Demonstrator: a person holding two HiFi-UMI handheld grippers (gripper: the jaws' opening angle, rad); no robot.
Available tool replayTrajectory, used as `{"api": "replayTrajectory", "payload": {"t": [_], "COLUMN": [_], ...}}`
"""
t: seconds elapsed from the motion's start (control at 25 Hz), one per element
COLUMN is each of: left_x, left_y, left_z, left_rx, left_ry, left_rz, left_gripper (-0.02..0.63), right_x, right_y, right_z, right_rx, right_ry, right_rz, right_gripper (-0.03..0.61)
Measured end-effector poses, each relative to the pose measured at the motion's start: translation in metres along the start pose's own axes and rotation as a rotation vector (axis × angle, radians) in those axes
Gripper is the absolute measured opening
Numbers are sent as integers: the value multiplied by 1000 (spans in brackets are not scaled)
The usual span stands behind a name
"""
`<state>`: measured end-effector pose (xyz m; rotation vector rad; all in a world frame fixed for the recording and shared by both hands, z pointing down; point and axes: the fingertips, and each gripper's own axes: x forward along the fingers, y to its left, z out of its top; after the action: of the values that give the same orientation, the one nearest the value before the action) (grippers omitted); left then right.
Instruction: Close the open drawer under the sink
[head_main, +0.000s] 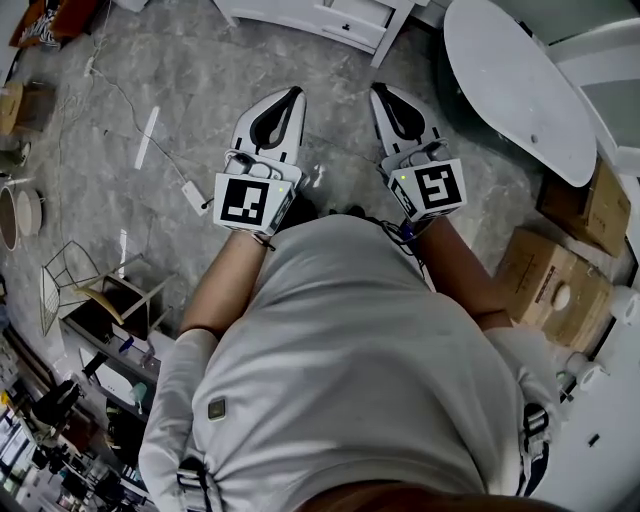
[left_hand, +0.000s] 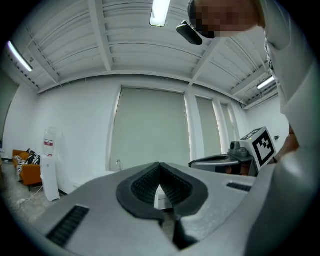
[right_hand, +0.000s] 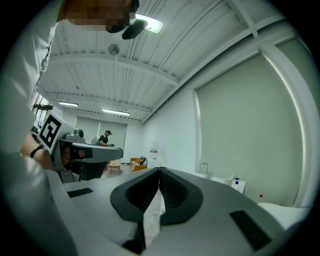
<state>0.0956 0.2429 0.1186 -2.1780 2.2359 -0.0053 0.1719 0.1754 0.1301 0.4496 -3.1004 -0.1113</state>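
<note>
The drawer (head_main: 345, 20) looks to be the white front jutting out at the head view's top edge, though how far open it stands is unclear. It lies well ahead, its length running across the line of approach, below the tap (right_hand: 204, 170). The left gripper (head_main: 289, 96) and right gripper (head_main: 386, 92) point level toward it, about equally near. Both have their jaws together and are empty.

White cabinet (head_main: 350, 20) cut off at head view's top edge
</note>
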Motion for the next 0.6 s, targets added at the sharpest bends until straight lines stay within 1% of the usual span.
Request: {"api": "replayTrajectory", "payload": {"t": [0.32, 0.48, 0.6], "left_x": [-13, -16, -7], "left_y": [82, 109, 121], "left_z": [-6, -15, -20], "left_rx": [-2, -12, -19], "left_ry": [25, 46, 51], "left_rz": [-52, -66, -76], "left_gripper": [9, 9, 9], "right_x": [64, 77, 87], "right_y": [22, 26, 20], "right_z": [-8, -19, -23], "right_rx": [7, 27, 24], "right_ry": [36, 68, 82], "right_rz": [-66, -101, -112], "right_gripper": [25, 25, 25]}}
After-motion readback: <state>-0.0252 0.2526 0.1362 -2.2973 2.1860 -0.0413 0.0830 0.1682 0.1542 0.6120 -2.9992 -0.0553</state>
